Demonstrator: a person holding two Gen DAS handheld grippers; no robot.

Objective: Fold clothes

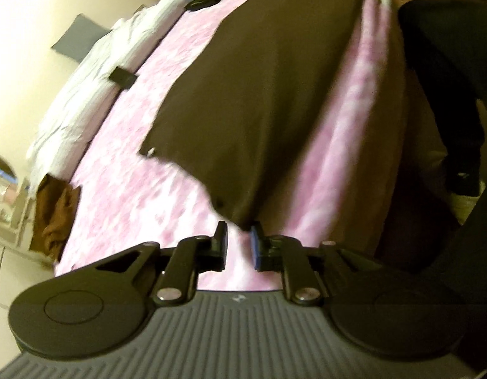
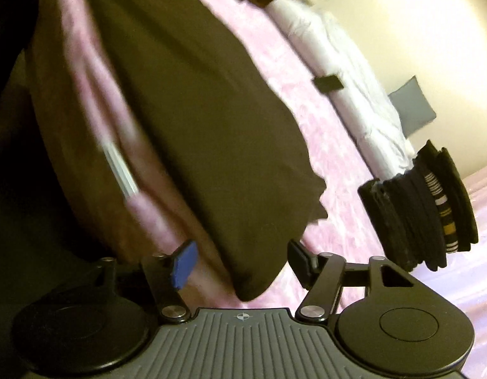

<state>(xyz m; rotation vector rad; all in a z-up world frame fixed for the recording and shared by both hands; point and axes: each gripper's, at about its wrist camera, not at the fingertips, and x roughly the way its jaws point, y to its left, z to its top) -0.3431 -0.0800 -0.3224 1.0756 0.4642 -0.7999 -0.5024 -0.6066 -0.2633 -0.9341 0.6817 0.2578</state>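
My left claw (image 1: 238, 243): jaws a narrow gap apart, nothing pinched; the garment's corner lies just beyond the tips.
Dark brown garment (image 1: 275, 88): spread flat on my pink patterned bedspread (image 1: 123, 183), blurred.
My right claw (image 2: 241, 263): jaws wide apart, the garment's near corner between them, pads not pressing.
Folded stack (image 2: 426, 208): dark clothes, to the right on the bedspread.
White bedding (image 2: 347, 72): rolled along the far edge.

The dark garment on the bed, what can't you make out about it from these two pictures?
- Dark garment: what kind of clothing it is; motion blur in both views.
- Its near corner, right wrist view: whether it rests on the pink bedspread; blur.
- Folded stack: its far side, hidden by the stack itself.
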